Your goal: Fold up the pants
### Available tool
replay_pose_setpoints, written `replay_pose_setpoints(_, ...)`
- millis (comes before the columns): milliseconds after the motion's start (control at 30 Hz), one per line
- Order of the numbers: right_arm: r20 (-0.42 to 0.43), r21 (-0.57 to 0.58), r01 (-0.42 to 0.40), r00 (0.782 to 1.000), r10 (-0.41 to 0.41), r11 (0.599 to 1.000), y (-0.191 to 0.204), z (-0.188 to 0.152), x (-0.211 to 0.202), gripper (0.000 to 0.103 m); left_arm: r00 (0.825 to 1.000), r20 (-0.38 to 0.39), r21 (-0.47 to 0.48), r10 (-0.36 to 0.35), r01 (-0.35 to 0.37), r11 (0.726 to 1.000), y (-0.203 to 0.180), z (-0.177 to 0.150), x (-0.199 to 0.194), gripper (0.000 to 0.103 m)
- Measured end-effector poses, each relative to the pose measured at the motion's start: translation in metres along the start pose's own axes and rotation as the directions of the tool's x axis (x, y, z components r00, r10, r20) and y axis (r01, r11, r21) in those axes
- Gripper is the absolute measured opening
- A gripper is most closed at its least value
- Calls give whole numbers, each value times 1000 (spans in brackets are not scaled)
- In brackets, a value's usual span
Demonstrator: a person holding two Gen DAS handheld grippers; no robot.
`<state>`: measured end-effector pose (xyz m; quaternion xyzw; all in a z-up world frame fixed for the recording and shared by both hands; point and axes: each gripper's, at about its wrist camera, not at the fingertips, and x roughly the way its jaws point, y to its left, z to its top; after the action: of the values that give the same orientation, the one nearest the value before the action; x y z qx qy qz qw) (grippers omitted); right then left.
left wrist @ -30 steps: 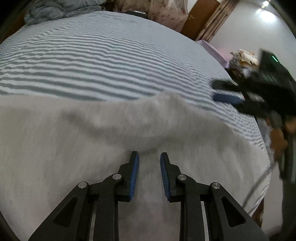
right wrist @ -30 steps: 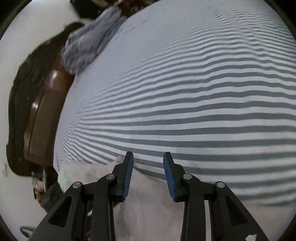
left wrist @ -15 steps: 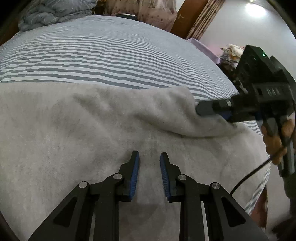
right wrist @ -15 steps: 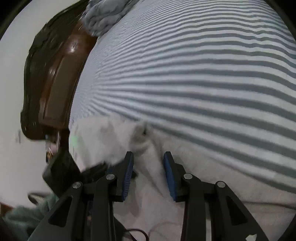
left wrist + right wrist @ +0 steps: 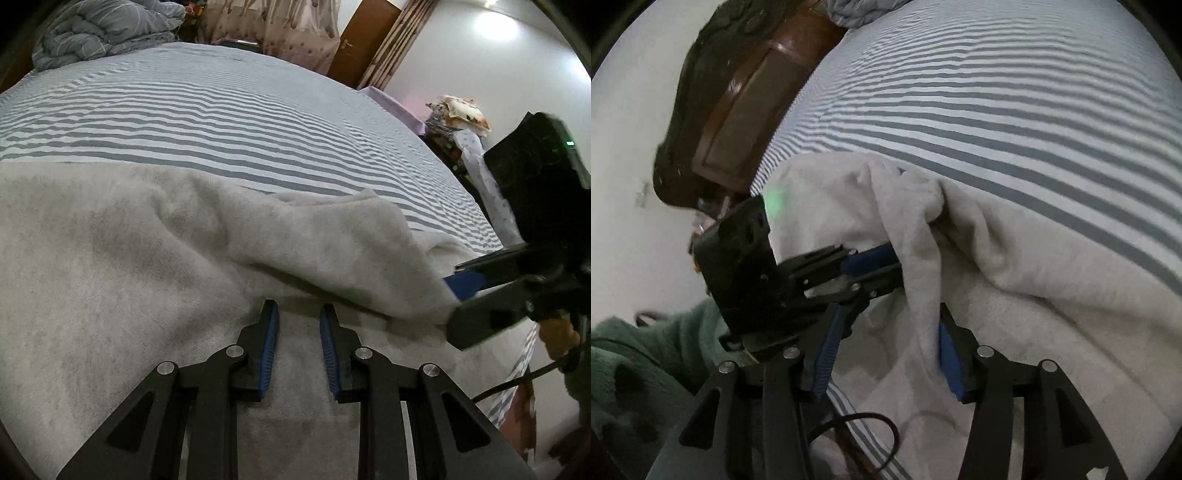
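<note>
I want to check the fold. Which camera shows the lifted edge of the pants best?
The left wrist view: the lifted edge shows whole, running to the right gripper. The right wrist view shows only a bunched fold draped between its own fingers.

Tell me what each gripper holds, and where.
Left gripper: nothing, open above the pants. Right gripper: a raised edge fold lies between its fingers; clamped or not cannot be told.

The pants (image 5: 155, 258) are soft, fuzzy pale cloth, the bed sheet (image 5: 207, 110) is woven striped cloth, the left gripper (image 5: 297, 347) is matt black plastic with ridged blue pads (image 5: 269, 354) and shiny metal pins.
</note>
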<state>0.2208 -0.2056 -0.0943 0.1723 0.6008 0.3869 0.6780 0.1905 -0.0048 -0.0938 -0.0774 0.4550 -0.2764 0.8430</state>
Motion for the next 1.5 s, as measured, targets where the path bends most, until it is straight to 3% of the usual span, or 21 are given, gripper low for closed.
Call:
replay_pose_setpoints(133,27,119,-85,996,83,989,-26,21,11,49,1000,3,-1,-3,3,1000,-1,-2,-1,25)
replay_pose_setpoints(267,113,219,-222,973,201,950,-39,53,20,49,1000,4,-3,-7,7,1000,-1,-5,-4,25)
replay_pose_setpoints(333,156,244,-236,967,202,941,-44,65,21,48,1000,5,-1,-7,7,1000,0,-5,-4,25)
replay_pose_setpoints(367,179,269,-241,964,197,933,-49,73,20,45,1000,5,-2,-9,9,1000,0,-5,-4,25)
replay_pose_setpoints(400,196,286,-250,960,199,925,-53,76,17,35,1000,5,-3,-11,11,1000,1,-5,-5,25)
replay_pose_setpoints(467,215,280,-208,965,150,937,-51,86,9,18,1000,6,-5,-15,15,1000,3,-5,-4,25)
replay_pose_setpoints(500,194,262,-161,975,111,951,-46,89,11,16,1000,7,-5,-16,16,1000,4,-5,-4,25)
replay_pose_setpoints(700,137,248,-34,991,0,968,-50,108,20,14,1000,16,1,-12,12,1000,5,-9,-4,25)
replay_pose_setpoints(833,103,302,-65,994,35,951,-67,114,25,14,1000,17,1,-11,11,1000,5,-11,-5,25)
replay_pose_setpoints(900,107,291,-39,994,8,956,-64,114,14,15,1000,17,3,-9,9,1000,4,-12,-5,25)
replay_pose_setpoints(1067,225,246,57,968,-114,968,-46,109,-41,19,1000,20,4,-3,3,1000,1,-13,-6,25)
replay_pose_setpoints(1167,242,182,47,966,-91,982,-25,93,-56,19,1000,20,3,-1,1,1000,-1,-13,-5,25)
replay_pose_setpoints(1333,160,155,94,980,-118,984,-11,73,-25,17,1000,19,0,-2,2,1000,-1,-12,-5,25)
replay_pose_setpoints(1400,175,166,178,963,-207,970,-21,75,-13,15,1000,19,0,-2,2,1000,-2,-12,-5,25)
replay_pose_setpoints(1500,204,212,197,949,-240,957,-37,84,-1,9,1000,19,2,-1,1,1000,-1,-12,-5,25)
